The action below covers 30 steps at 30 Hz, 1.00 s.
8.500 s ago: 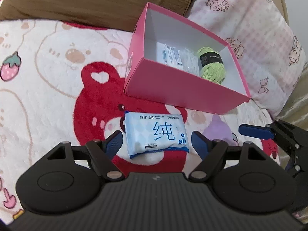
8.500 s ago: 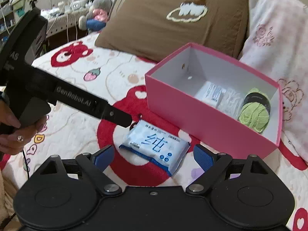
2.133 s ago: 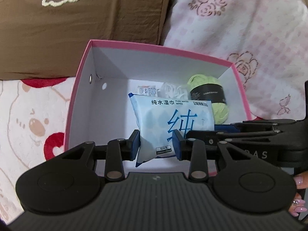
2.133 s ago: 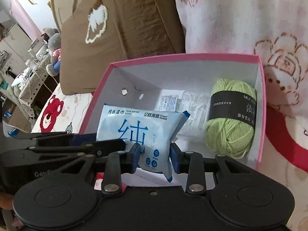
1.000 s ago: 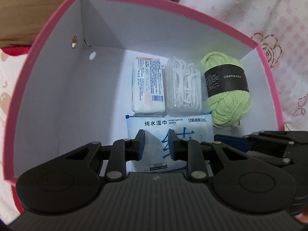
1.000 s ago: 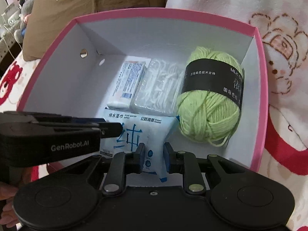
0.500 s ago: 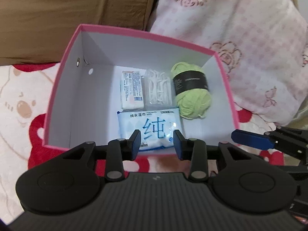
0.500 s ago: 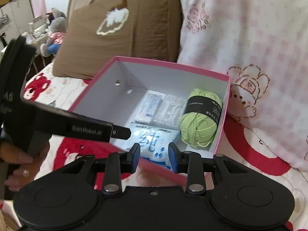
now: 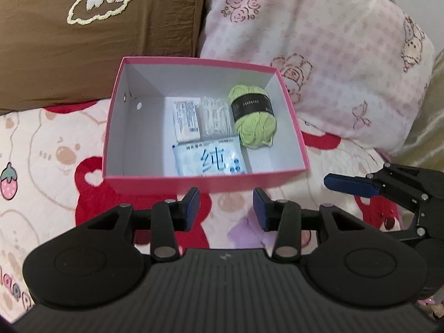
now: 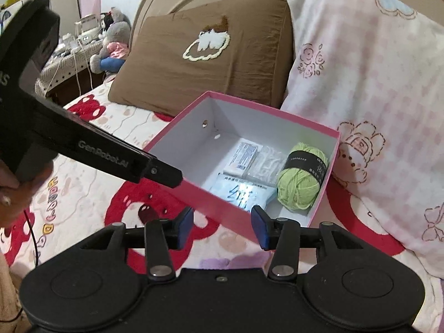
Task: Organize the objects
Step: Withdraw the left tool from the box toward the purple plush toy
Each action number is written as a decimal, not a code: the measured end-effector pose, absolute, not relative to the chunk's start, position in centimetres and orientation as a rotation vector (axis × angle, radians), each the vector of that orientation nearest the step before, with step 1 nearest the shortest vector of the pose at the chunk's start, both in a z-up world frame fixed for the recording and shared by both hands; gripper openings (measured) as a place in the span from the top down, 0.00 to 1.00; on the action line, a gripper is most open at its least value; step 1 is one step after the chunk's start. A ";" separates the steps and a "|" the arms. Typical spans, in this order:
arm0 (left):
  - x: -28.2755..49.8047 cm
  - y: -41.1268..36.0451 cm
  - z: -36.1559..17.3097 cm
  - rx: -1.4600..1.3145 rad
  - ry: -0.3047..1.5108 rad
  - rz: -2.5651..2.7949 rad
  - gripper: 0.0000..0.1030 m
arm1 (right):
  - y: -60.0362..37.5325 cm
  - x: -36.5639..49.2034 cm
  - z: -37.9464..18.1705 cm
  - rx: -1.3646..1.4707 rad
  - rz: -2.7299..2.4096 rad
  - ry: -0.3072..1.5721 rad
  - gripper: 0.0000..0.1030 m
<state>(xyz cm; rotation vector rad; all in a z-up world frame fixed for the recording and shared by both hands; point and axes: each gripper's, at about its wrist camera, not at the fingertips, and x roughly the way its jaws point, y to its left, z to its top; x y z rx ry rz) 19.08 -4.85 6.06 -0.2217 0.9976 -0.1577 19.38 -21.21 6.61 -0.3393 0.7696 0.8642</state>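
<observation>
Both tongs, left tongs (image 9: 225, 208) and right tongs (image 10: 221, 226), are released and empty, their jaws just having spread wider. "GenRobot.AI" reads along the left one's arm. Beyond, the wet wipes pack (image 9: 210, 161), printed with a big blue 纯, lies flat in the pink box (image 9: 177, 184) on the bed, in front of the tissue packet (image 9: 186, 120), cotton swabs (image 9: 216, 116) and green yarn (image 9: 255, 119); a second ago both tongs pinched it. Brown pillow (image 10: 208, 63) behind.
</observation>
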 end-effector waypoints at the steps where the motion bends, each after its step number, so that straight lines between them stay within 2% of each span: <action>1: 18.7 -4.9 6.3 -0.219 1.003 -0.151 0.58 | -21.3 19.0 6.8 -0.350 0.853 0.774 0.50; 12: 15.2 -6.4 9.0 -0.194 1.056 -0.176 0.57 | -22.8 15.7 8.9 -0.367 0.854 0.779 0.35; 15: 14.4 -6.8 9.6 -0.204 1.064 -0.194 0.57 | -23.2 15.1 9.5 -0.374 0.858 0.770 0.27; 18: 13.8 -6.9 10.1 -0.206 1.053 -0.193 0.57 | -23.4 14.3 10.0 -0.394 0.863 0.753 0.24; 23: 12.5 -6.6 10.5 -0.228 1.013 -0.179 0.54 | -23.9 12.8 10.8 -0.469 0.872 0.723 0.13; 30: 12.4 -7.1 8.4 -0.268 1.044 -0.196 0.43 | -25.0 12.4 9.7 -0.494 0.853 0.736 0.12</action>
